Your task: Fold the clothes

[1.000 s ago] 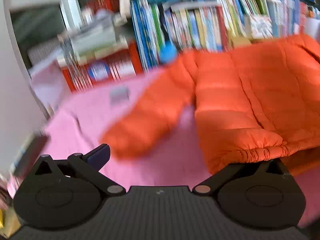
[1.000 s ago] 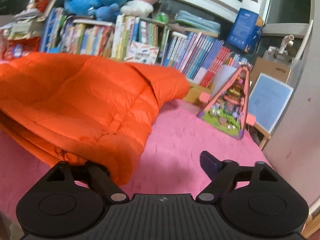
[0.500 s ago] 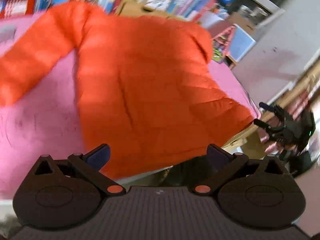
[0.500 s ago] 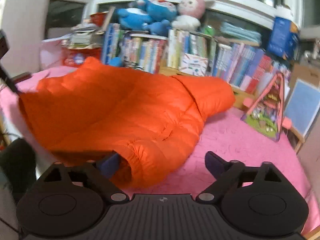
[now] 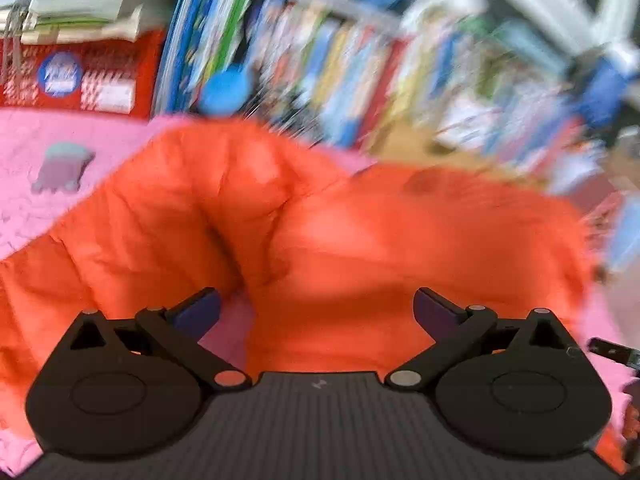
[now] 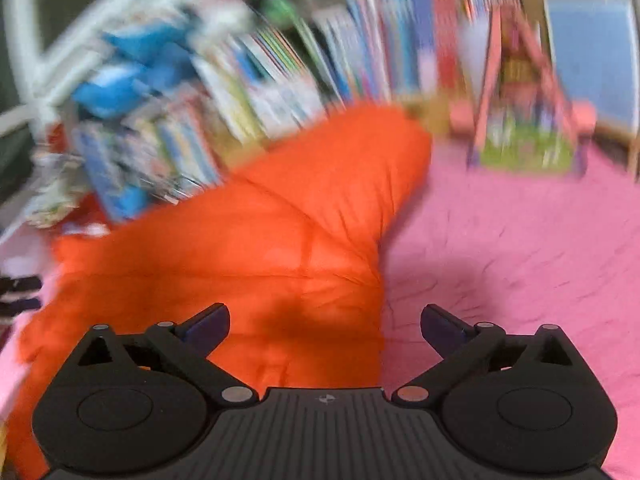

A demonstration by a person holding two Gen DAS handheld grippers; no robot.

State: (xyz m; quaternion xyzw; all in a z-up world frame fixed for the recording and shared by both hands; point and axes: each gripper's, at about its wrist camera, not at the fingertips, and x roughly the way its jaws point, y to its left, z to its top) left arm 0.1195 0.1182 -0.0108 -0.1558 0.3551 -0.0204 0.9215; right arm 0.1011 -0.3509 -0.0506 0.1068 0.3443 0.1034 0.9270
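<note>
An orange puffer jacket (image 5: 360,240) lies spread on a pink bedsheet (image 5: 24,168), one sleeve reaching toward the left. My left gripper (image 5: 316,308) is open and empty, low over the jacket's near part. In the right wrist view the jacket (image 6: 260,248) fills the left and middle, with a sleeve pointing up toward the books. My right gripper (image 6: 324,324) is open and empty over the jacket's near right edge, beside bare pink sheet (image 6: 520,248). Both views are blurred by motion.
A row of books (image 5: 360,60) and blue plush toys (image 6: 120,80) line the far side. A toy house (image 6: 520,120) and a blue board (image 6: 592,52) stand at the back right. A small grey object (image 5: 60,164) lies on the sheet at left.
Both grippers have swung quickly and now point back over the jacket toward the bookshelf. Both stay open and hold nothing. The jacket lies flatter on the sheet than a second ago.
</note>
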